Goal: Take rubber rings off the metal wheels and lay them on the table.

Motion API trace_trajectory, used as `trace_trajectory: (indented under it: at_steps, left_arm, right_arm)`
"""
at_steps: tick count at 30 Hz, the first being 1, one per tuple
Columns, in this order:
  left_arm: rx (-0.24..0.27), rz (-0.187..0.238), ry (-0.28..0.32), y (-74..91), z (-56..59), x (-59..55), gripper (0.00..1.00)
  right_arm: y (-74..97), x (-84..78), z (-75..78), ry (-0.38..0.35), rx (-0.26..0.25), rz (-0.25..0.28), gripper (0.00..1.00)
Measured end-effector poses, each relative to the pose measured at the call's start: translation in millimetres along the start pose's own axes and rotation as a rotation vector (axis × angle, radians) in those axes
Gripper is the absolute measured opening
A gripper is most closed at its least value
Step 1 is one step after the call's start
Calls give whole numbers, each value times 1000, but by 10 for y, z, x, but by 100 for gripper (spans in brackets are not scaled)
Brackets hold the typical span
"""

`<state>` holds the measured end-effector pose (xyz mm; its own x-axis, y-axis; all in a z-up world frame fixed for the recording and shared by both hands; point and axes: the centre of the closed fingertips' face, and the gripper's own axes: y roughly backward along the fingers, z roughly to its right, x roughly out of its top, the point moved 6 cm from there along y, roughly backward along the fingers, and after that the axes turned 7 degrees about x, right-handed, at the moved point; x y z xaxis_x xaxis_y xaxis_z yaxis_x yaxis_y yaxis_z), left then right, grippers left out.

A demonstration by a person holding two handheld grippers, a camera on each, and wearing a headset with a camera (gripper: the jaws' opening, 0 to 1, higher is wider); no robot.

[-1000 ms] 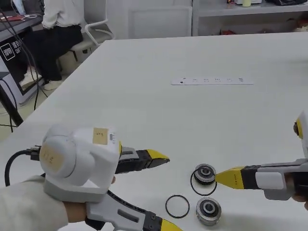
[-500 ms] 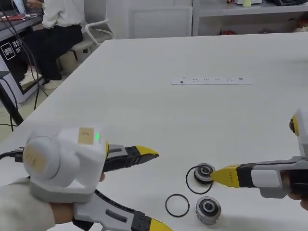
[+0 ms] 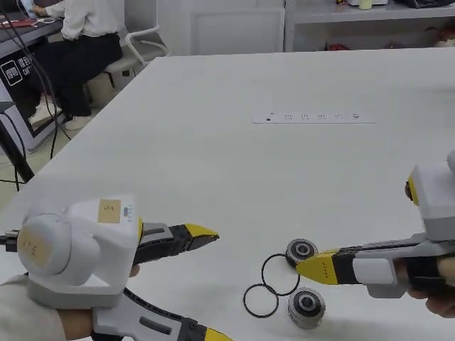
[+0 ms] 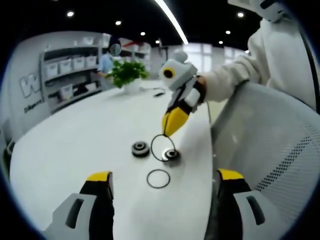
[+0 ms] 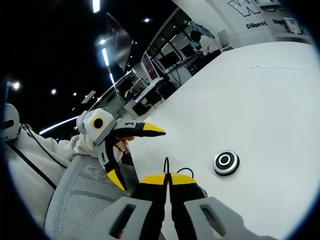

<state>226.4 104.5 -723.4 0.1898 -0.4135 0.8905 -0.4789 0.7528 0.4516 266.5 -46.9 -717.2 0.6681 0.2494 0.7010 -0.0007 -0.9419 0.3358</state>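
My right gripper is shut on a thin black rubber ring, which hangs from its yellow tips just left of the two metal wheels. One wheel lies behind the tips, the other in front of them. A second ring lies flat on the white table. My left gripper stands open to the left, apart from everything. The left gripper view looks past its own jaws at the hanging ring, both wheels and the flat ring. In the right gripper view one wheel lies past the shut jaws.
A white power strip lies across the middle of the table. A person sits at a desk beyond the far left corner, beside a chair. Shelves stand along the back wall.
The right gripper has drawn the ring leftward from around the far wheel; the ring now hangs from its tips. The left gripper has drifted left and nearer to me, still open.
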Motion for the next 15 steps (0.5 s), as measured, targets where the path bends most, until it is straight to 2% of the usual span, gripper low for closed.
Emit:
trace_trajectory:
  at_steps: [6, 9, 15]
  left_arm:
    - [27, 11, 49, 21, -45, -74, 87]
    - [34, 15, 63, 23, -52, -72, 87]
    - [18, 6, 61, 5, -19, -84, 88]
  right_arm:
    - [-94, -32, -3, 13, -2, -29, 0]
    - [-146, -52, -2, 23, -2, -47, 0]
    - [-257, -58, -3, 29, 4, -71, 0]
